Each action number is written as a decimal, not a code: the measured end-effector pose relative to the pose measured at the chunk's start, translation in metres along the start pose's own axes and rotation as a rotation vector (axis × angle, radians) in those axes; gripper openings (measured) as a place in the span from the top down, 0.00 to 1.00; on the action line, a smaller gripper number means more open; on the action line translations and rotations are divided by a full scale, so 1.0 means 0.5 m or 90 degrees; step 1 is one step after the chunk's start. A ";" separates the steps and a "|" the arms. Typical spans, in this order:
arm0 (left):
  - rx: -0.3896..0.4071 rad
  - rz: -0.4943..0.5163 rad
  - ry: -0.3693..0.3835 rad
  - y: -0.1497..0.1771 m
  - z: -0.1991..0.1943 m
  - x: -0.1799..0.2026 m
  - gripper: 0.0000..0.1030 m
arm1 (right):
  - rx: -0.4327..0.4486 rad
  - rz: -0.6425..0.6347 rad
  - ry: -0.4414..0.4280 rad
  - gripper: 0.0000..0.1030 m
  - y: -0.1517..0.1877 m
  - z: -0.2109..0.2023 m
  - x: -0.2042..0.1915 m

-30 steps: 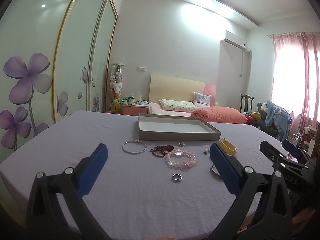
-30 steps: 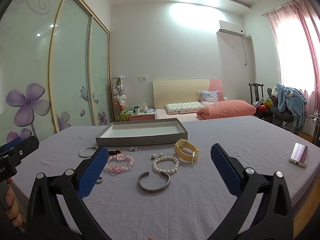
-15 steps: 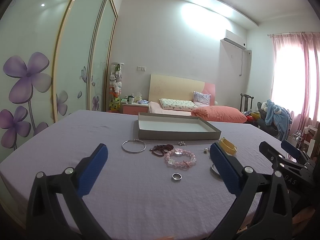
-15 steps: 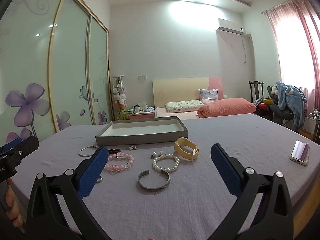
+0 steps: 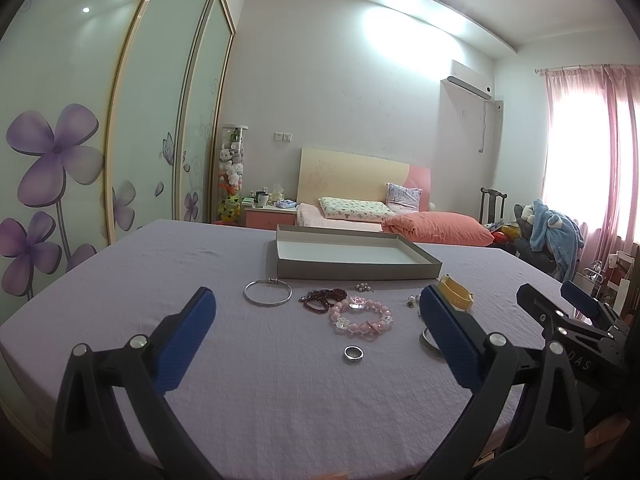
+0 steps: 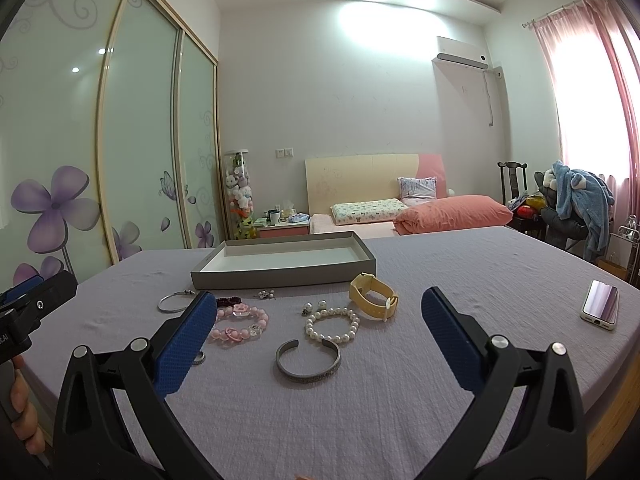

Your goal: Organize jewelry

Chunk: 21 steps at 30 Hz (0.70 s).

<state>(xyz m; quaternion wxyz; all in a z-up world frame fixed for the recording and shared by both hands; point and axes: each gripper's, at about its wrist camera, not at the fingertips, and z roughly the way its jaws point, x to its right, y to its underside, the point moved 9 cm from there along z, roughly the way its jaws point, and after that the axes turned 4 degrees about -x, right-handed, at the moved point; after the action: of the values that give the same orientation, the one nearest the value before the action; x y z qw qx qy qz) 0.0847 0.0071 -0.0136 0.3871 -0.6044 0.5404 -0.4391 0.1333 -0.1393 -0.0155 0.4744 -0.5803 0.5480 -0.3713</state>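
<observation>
Jewelry lies loose on a lilac-covered table (image 5: 248,380) in front of a shallow grey tray (image 5: 356,269) with a white inside. The left wrist view shows a silver hoop (image 5: 267,293), dark red beads (image 5: 322,299), a pink bead bracelet (image 5: 362,316) and a small ring (image 5: 353,353). In the right wrist view lie a silver cuff (image 6: 308,361), a pearl bracelet (image 6: 332,325) and a yellow watch band (image 6: 374,295). My left gripper (image 5: 316,330) is open above the near table. My right gripper (image 6: 316,330) is open too, nothing between its fingers.
A phone (image 6: 601,304) lies on the table at the far right. Small earrings (image 6: 314,307) sit by the pearls. Behind the table are a bed with an orange pillow (image 6: 454,208), a chair with a blue garment (image 6: 580,196) and sliding wardrobe doors (image 6: 132,140).
Both views have shifted slightly toward the table; the jewelry sits a little higher in the frames. Nothing on the table has moved and both grippers stay open.
</observation>
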 end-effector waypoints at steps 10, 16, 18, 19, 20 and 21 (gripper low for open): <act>0.000 0.000 0.000 0.000 0.000 0.000 0.04 | 0.000 0.001 0.000 0.02 -0.001 0.000 0.001; 0.000 0.000 0.000 0.001 0.000 0.000 0.04 | -0.001 0.001 0.001 0.02 0.002 0.001 0.000; 0.000 -0.001 0.000 0.002 0.000 0.000 0.04 | -0.003 0.002 0.001 0.02 0.004 0.002 -0.001; 0.000 -0.001 0.000 0.002 -0.001 0.000 0.04 | -0.005 0.002 0.001 0.02 0.007 0.004 0.000; -0.001 -0.001 -0.001 0.002 0.001 0.000 0.04 | -0.008 0.002 0.001 0.02 0.009 0.006 -0.001; -0.002 -0.001 -0.001 0.007 0.002 0.003 0.04 | -0.012 0.004 0.001 0.02 0.012 0.009 0.000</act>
<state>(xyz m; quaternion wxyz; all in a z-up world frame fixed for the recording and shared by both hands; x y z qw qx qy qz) 0.0845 0.0052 -0.0169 0.3860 -0.6057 0.5407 -0.4380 0.1357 -0.1381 -0.0227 0.4696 -0.5827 0.5534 -0.3656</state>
